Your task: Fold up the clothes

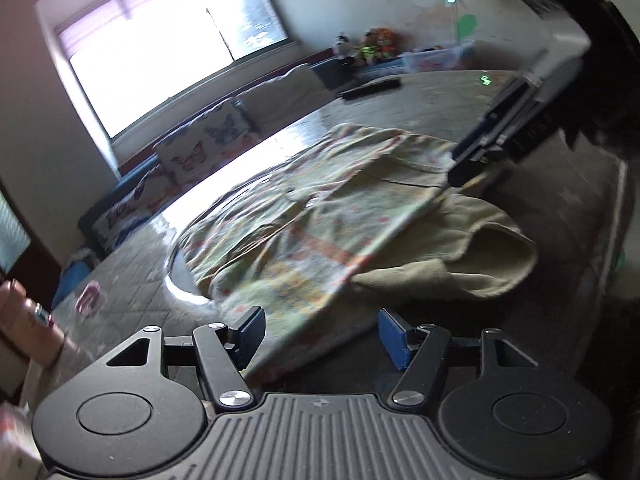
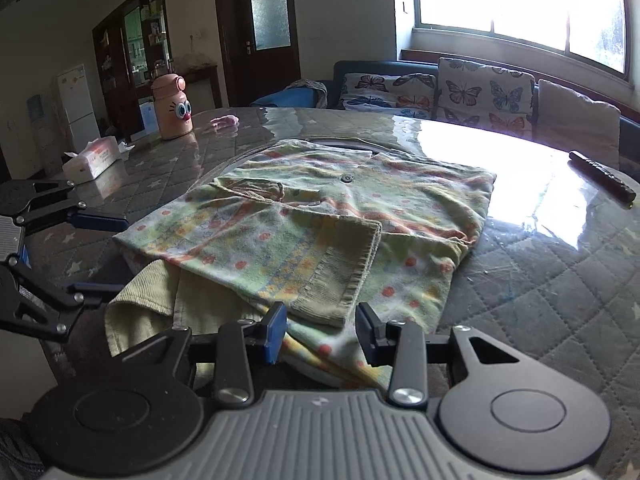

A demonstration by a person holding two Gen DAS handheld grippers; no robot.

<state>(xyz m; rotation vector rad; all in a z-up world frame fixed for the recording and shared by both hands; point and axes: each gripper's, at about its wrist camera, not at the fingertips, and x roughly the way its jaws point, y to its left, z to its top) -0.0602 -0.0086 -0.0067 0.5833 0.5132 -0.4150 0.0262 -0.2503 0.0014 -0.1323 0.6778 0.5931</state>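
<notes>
The patterned cardigan (image 2: pixel 320 216) lies half-folded on the surface (image 2: pixel 540 300), just ahead of both tools; left tool (image 1: pixel 320 336) and right tool (image 2: pixel 320 330) are released, holding nothing. Pinch the near hem evenly, both corners together

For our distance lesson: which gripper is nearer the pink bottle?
Left. The left gripper is beside the shirt, toward the pink bottle; the right gripper is at the shirt's near edge, farther off.
</notes>
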